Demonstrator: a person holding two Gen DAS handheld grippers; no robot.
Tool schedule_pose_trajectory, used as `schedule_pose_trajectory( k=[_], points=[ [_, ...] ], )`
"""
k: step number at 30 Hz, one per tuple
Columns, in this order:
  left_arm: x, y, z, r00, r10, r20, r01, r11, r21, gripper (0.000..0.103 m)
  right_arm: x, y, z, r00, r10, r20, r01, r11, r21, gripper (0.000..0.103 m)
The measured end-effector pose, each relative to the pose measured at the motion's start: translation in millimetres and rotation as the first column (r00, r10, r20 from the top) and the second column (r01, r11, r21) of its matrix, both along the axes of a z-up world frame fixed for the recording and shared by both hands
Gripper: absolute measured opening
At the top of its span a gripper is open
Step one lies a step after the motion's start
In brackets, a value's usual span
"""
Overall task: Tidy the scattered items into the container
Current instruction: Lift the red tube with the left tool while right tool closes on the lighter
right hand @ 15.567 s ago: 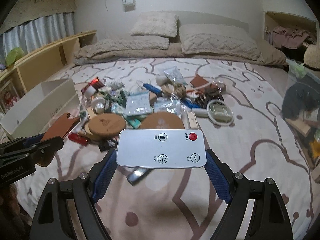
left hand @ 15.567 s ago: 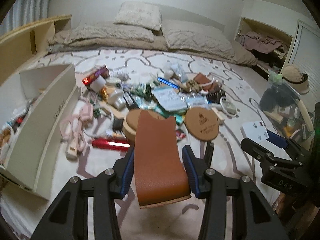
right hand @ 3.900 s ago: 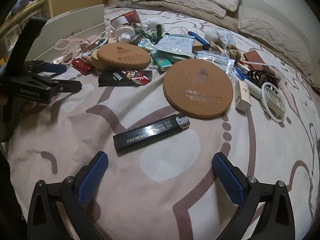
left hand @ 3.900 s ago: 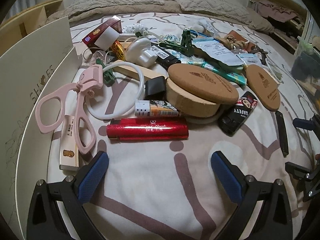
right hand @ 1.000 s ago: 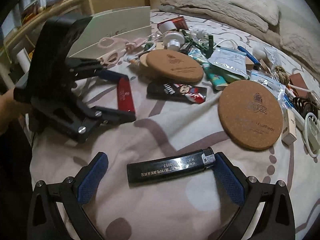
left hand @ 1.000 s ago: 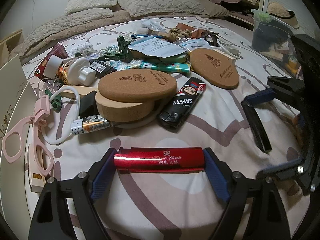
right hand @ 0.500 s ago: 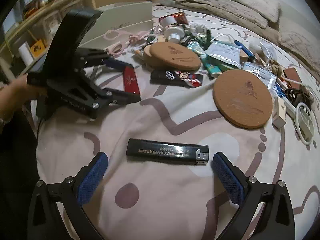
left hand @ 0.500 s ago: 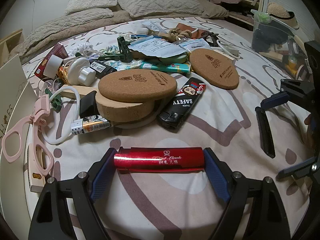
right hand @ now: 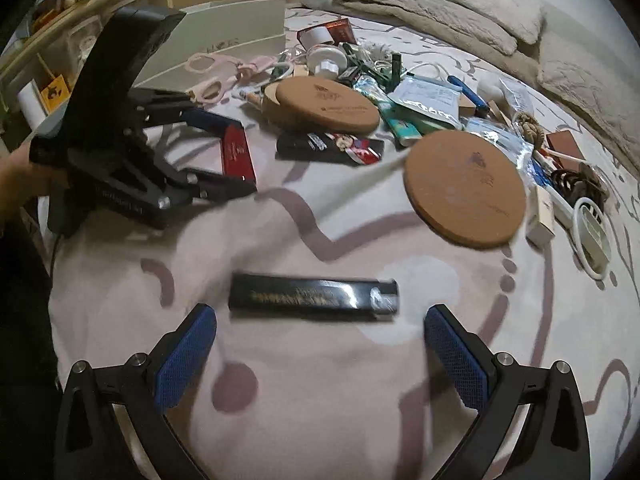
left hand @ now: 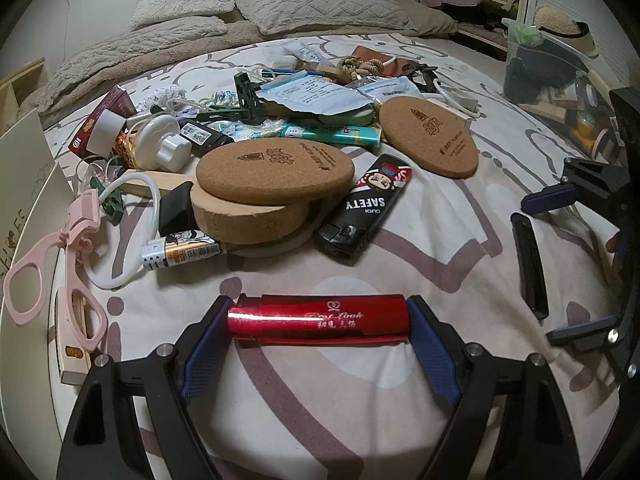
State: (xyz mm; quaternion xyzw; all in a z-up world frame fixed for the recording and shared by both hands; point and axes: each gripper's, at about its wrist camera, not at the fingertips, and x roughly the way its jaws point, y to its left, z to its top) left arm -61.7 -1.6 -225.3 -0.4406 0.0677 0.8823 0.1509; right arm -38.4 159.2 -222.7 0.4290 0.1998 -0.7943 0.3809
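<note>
On the patterned bed (left hand: 400, 420) lie three cork discs, two of them stacked. The left tongs (left hand: 319, 326) pinch one red lighter (left hand: 320, 320) by its ends; the right tongs (right hand: 320, 334) are spread, one black lighter (right hand: 314, 297) just ahead of them.

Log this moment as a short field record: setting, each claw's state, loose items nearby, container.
setting: patterned bedspread strewn with small items
left claw: shut on red lighter, gripped end to end, low over the bedspread
right claw: open, pads either side of black lighter, not touching it
black lighter: lying flat on bedspread
nearby: two cork coasters stacked, pink scissors
container: white box, at the far left
</note>
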Motion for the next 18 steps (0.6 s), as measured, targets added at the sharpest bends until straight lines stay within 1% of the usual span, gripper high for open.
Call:
schedule_pose_trajectory(
  k=[2,5,11,15,18],
  points=[
    [-0.3,-0.1,0.0,1.000,0.000,0.000,0.000,1.000,-0.001,0.086,-3.3,-1.9,-2.1,1.000,-0.024,-0.001,0.024,1.000,-0.015,0.103],
    [0.0,0.2,-0.2,1.000,0.000,0.000,0.000,1.000,0.000,0.086,-5.3,1.1,-5.1,0.999,-0.034,-0.004,0.034,0.999,-0.039,0.103],
    [0.1,0.5,-0.2,1.000,0.000,-0.001,0.000,1.000,-0.001,0.087,-7.3,2.4,-9.1,0.998,-0.053,0.026,0.054,0.997,-0.062,0.103],
    [-0.6,0.4,-0.2,1.000,0.003,-0.002,-0.003,1.000,-0.006,0.088,-4.6,2.3,-10.3,0.998,-0.060,0.010,0.060,0.996,-0.064,0.103],
    [-0.7,-0.1,-0.3,1.000,0.007,-0.005,-0.007,1.000,-0.011,0.089,0.1,1.1,-10.6,0.998,-0.066,-0.024,0.065,0.996,-0.056,0.103]
  ],
)
